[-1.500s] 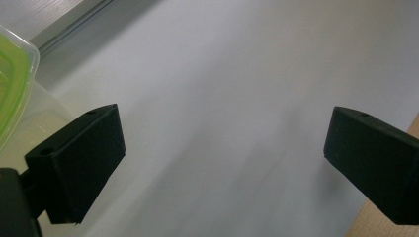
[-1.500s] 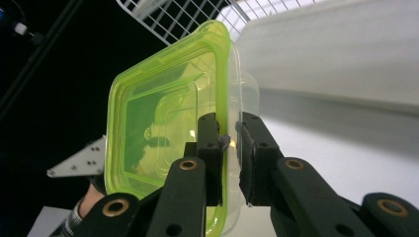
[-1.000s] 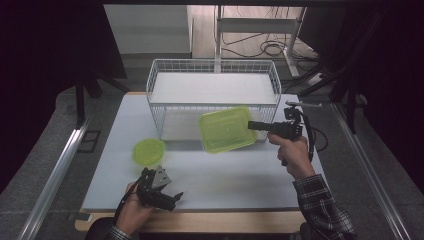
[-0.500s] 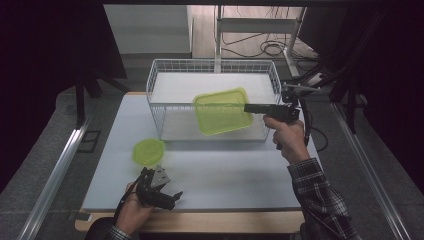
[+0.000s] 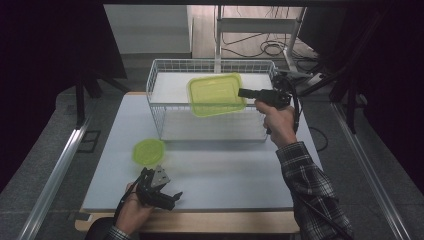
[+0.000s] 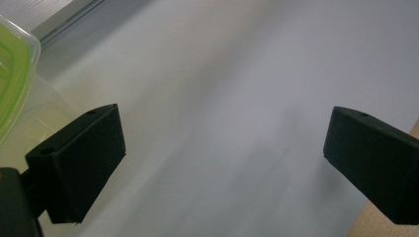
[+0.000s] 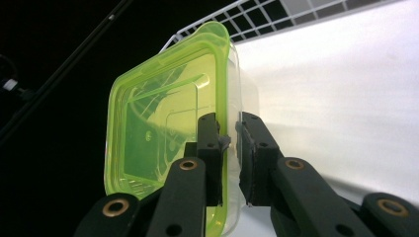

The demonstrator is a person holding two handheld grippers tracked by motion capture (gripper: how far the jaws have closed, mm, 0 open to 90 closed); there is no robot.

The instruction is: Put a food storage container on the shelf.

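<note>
The right gripper (image 5: 242, 92) is clamped on the rim of a square clear plastic box with a lime-green lid (image 5: 216, 94). In the right gripper view its two black jaws are almost together, with the edge of the box (image 7: 168, 148) pinched between them. The box hangs in the air, tilted, above the white wire basket (image 5: 159, 107) at the far side of the white table (image 5: 230, 170). It is over the basket and does not touch the basket's floor.

The left gripper (image 5: 172, 196) rests low near the front edge of the table, in the person's left hand (image 5: 131, 212). Its jaws are spread wide apart, and there is nothing between them, just bare table top.

A small round green lid (image 5: 148, 151) lies flat on the table, near the left gripper but not touching it. In the left gripper view, a green-rimmed clear thing (image 6: 15, 94) shows at the left edge.

There are no words or labels to read on any of these things.
</note>
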